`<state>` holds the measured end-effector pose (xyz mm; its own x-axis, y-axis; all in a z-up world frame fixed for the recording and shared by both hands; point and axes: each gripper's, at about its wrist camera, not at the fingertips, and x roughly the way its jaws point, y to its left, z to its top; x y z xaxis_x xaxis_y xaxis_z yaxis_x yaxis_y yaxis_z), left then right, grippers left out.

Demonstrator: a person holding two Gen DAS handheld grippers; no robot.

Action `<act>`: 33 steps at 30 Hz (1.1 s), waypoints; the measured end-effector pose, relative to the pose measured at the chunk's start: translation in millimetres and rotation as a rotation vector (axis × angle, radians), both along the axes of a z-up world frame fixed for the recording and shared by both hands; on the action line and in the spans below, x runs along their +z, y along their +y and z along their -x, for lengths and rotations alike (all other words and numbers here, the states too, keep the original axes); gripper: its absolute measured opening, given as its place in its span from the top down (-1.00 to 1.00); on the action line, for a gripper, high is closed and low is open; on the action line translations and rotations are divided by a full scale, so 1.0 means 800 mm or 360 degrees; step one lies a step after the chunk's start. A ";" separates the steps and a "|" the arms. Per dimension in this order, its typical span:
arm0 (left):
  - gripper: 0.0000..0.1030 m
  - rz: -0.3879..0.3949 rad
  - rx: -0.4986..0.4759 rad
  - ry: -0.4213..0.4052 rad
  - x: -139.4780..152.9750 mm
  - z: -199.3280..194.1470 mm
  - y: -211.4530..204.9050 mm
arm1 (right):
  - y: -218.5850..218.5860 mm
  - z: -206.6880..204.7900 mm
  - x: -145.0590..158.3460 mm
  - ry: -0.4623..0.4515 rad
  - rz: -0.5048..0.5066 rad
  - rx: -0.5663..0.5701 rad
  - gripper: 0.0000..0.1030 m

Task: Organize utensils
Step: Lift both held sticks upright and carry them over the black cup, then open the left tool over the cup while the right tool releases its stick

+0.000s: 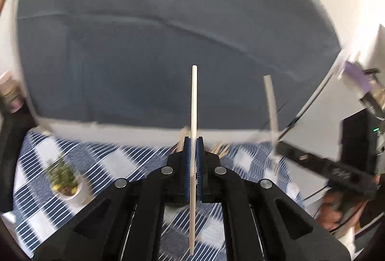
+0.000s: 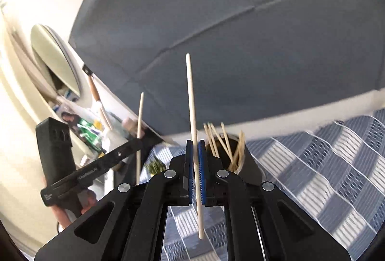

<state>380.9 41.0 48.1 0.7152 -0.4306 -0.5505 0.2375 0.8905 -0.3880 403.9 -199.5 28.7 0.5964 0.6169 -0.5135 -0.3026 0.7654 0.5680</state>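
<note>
Two chopsticks (image 1: pixel 194 140) (image 2: pixel 194 140), lower ends beyond jaws.

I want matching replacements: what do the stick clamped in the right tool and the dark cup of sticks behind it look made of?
Stick: pale, matte, tapered, likely bamboo or wood, though plastic is possible. Cup: dark outside, pale rim and inside, perhaps paper or plastic; too blurred to settle.
</note>
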 end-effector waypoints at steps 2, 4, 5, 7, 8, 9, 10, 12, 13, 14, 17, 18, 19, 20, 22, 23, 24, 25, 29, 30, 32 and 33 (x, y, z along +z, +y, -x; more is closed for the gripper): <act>0.90 -0.0030 0.0031 -0.0037 0.000 -0.010 -0.008 | 0.002 -0.017 -0.010 -0.0010 -0.0005 0.0038 0.91; 0.90 -0.0020 0.0032 -0.0054 -0.005 -0.021 -0.014 | 0.006 -0.032 -0.021 -0.0017 -0.0006 0.0092 0.91; 0.90 -0.0016 0.0033 -0.0057 -0.007 -0.025 -0.016 | 0.009 -0.041 -0.027 -0.0029 -0.0001 0.0125 0.91; 0.90 -0.0067 0.0048 -0.0041 -0.017 -0.038 -0.026 | 0.016 -0.054 -0.036 -0.0052 0.0005 0.0173 0.91; 0.90 -0.0094 0.0070 -0.0034 -0.021 -0.044 -0.030 | 0.018 -0.058 -0.038 -0.0068 0.0006 0.0185 0.91; 0.90 -0.0110 0.0095 -0.0029 -0.025 -0.049 -0.034 | 0.021 -0.064 -0.041 -0.0088 -0.0002 0.0208 0.91; 0.90 -0.0110 0.0112 -0.0024 -0.030 -0.056 -0.037 | 0.023 -0.068 -0.043 -0.0099 -0.0005 0.0220 0.91; 0.90 -0.0098 0.0132 -0.0037 -0.035 -0.063 -0.041 | 0.031 -0.075 -0.044 -0.0152 0.0039 0.0217 0.91; 0.90 -0.0091 0.0144 -0.0047 -0.038 -0.067 -0.043 | 0.034 -0.077 -0.044 -0.0179 0.0039 0.0225 0.91; 0.90 -0.0086 0.0151 -0.0052 -0.040 -0.069 -0.045 | 0.036 -0.081 -0.046 -0.0199 0.0007 0.0243 0.91; 0.90 -0.0080 0.0205 -0.0071 -0.049 -0.076 -0.047 | 0.043 -0.088 -0.053 -0.0226 -0.0009 0.0271 0.91; 0.90 -0.0078 0.0212 -0.0073 -0.053 -0.078 -0.048 | 0.046 -0.089 -0.056 -0.0232 0.0008 0.0275 0.91; 0.90 -0.0085 0.0219 -0.0077 -0.056 -0.078 -0.049 | 0.047 -0.089 -0.059 -0.0231 0.0012 0.0281 0.91; 0.90 -0.0096 0.0226 -0.0085 -0.061 -0.079 -0.049 | 0.050 -0.089 -0.064 -0.0225 0.0012 0.0300 0.91; 0.90 -0.0101 0.0217 -0.0077 -0.069 -0.082 -0.052 | 0.054 -0.089 -0.070 -0.0223 0.0036 0.0307 0.91; 0.90 -0.0098 0.0221 -0.0070 -0.074 -0.085 -0.052 | 0.059 -0.088 -0.074 -0.0216 0.0055 0.0326 0.91; 0.90 -0.0087 0.0224 -0.0062 -0.078 -0.086 -0.052 | 0.061 -0.087 -0.077 -0.0220 0.0078 0.0333 0.91; 0.90 -0.0081 0.0228 -0.0054 -0.082 -0.086 -0.053 | 0.064 -0.085 -0.080 -0.0221 0.0096 0.0340 0.90; 0.90 -0.0129 0.0239 -0.0049 -0.087 -0.084 -0.058 | 0.061 -0.079 -0.093 -0.0205 0.0145 0.0368 0.86; 0.90 -0.0153 0.0245 -0.0049 -0.089 -0.082 -0.059 | 0.059 -0.077 -0.094 -0.0204 0.0146 0.0356 0.86; 0.89 -0.0170 0.0243 -0.0055 -0.091 -0.077 -0.060 | 0.059 -0.075 -0.093 -0.0210 0.0155 0.0340 0.85; 0.88 -0.0170 0.0241 -0.0046 -0.092 -0.075 -0.060 | 0.057 -0.071 -0.091 -0.0225 0.0167 0.0324 0.84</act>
<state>440.5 -6.7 -25.8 0.7835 -0.2571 -0.5657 0.1075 0.9528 -0.2841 461.1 -153.7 -44.2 0.5358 0.6793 -0.5015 -0.5272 0.7331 0.4297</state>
